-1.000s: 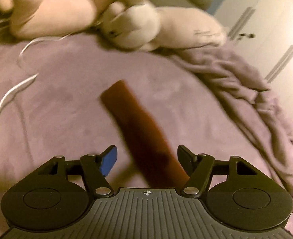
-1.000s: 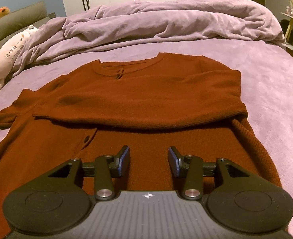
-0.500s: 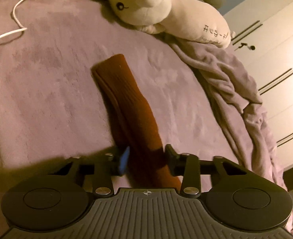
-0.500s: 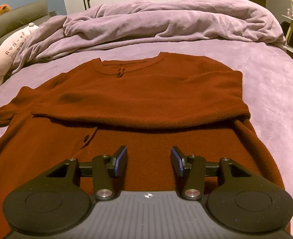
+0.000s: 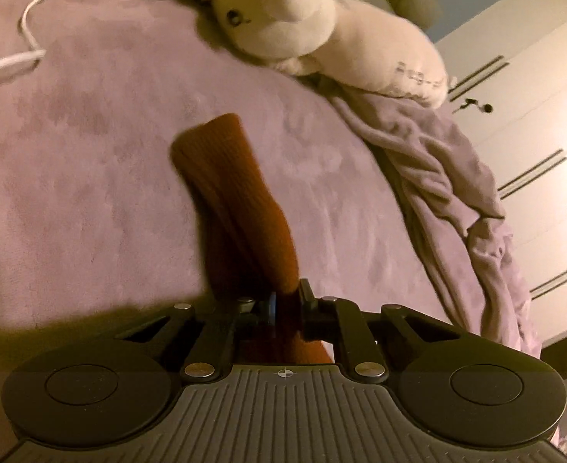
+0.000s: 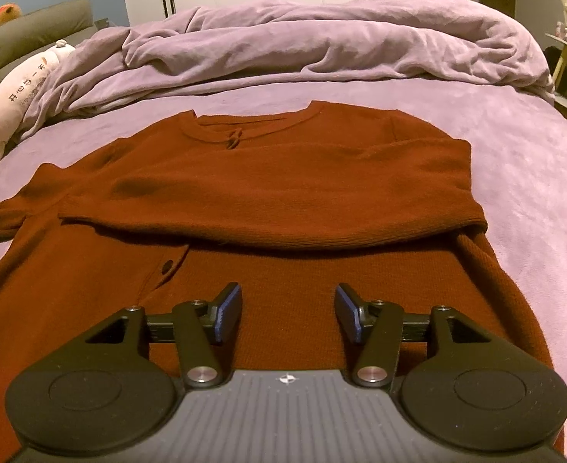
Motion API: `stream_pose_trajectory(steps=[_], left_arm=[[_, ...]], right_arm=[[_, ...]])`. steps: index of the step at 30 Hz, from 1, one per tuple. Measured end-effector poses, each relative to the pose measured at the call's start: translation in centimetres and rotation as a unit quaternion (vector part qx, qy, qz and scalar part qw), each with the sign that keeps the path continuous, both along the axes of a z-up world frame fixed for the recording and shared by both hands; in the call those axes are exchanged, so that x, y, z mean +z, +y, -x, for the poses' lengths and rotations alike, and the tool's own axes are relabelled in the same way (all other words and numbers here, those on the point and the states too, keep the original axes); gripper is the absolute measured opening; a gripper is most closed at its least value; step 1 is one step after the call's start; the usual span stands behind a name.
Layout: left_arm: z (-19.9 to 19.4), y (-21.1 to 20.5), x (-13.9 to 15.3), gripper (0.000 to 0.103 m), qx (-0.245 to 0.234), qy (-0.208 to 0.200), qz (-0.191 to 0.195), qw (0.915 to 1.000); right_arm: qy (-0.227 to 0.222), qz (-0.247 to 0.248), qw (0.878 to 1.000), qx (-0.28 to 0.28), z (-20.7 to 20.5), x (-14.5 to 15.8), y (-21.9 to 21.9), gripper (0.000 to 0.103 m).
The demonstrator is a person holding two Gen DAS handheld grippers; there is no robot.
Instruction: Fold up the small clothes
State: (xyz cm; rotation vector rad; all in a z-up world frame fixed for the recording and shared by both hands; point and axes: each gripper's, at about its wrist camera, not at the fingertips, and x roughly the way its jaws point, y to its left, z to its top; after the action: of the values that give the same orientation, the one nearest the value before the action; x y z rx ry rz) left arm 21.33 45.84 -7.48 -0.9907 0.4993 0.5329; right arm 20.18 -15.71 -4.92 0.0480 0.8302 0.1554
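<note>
**Left gripper pinches the sleeve; right gripper hangs open over the hem**

Nearest in the left wrist view, the left gripper (image 5: pixel 285 305) has just been closing, and its jaws now clamp the rust-red sleeve (image 5: pixel 237 196), which runs away from them across the lilac bedspread (image 5: pixel 90 177) to a cuff lying free. Bare bedspread lies on both sides of the sleeve. Farther left, a white cable (image 5: pixel 9 63) loops near the edge; beyond the cuff lies a pale plush toy (image 5: pixel 322 34), and a rumpled lilac blanket (image 5: pixel 449 177) trails down the right side beside white wardrobe doors (image 5: pixel 534 115).

In the right wrist view, the right gripper (image 6: pixel 288 316) has just been opening: its fingers stand well apart above the lower part of the rust-red cardigan (image 6: pixel 283 177), with knit between them but not pressed. Only this view shows the whole garment, its upper part folded down across the body, one sleeve reaching left. Open bedspread flanks it; the heaped duvet (image 6: pixel 322 42) closes the far side.
</note>
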Motion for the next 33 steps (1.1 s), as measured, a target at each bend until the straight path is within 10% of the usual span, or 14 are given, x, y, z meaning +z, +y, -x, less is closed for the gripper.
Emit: stream_pose_trajectory(steps=[8, 16, 19, 21, 25, 33], left_arm=[[-0.9, -7.9, 8.9, 0.012, -0.138, -0.068, -0.148, 0.977], [-2.2, -28.1, 14.7, 0.016, -0.354, -0.159, -0.19, 0.9019], [-2.1, -35.8, 11.2, 0.059, -0.429, -0.116, -0.212, 0.8704], [-1.5, -38.5, 8.7, 0.056, -0.458, -0.083, -0.212, 0.8592], [0.6, -39.4, 5.3, 0.06, -0.455, -0.01, -0.234, 0.8593], [3.4, -33.4, 3.3, 0.072, -0.366, 0.076, -0.276, 0.8856]], right_arm=[[-0.015, -0.027, 0.999, -0.012, 0.6, 1.4, -1.3, 0.054], [-0.046, -0.07, 0.996, -0.032, 2.7, 4.0, -4.0, 0.054], [-0.048, -0.077, 0.995, -0.041, 3.2, 4.5, -5.2, 0.054], [-0.039, -0.083, 0.995, -0.047, 3.1, 4.6, -6.1, 0.054], [-0.02, -0.113, 0.993, -0.038, 2.2, 4.5, -7.3, 0.054], [0.042, -0.211, 0.976, -0.018, -3.5, 2.1, -5.6, 0.054]])
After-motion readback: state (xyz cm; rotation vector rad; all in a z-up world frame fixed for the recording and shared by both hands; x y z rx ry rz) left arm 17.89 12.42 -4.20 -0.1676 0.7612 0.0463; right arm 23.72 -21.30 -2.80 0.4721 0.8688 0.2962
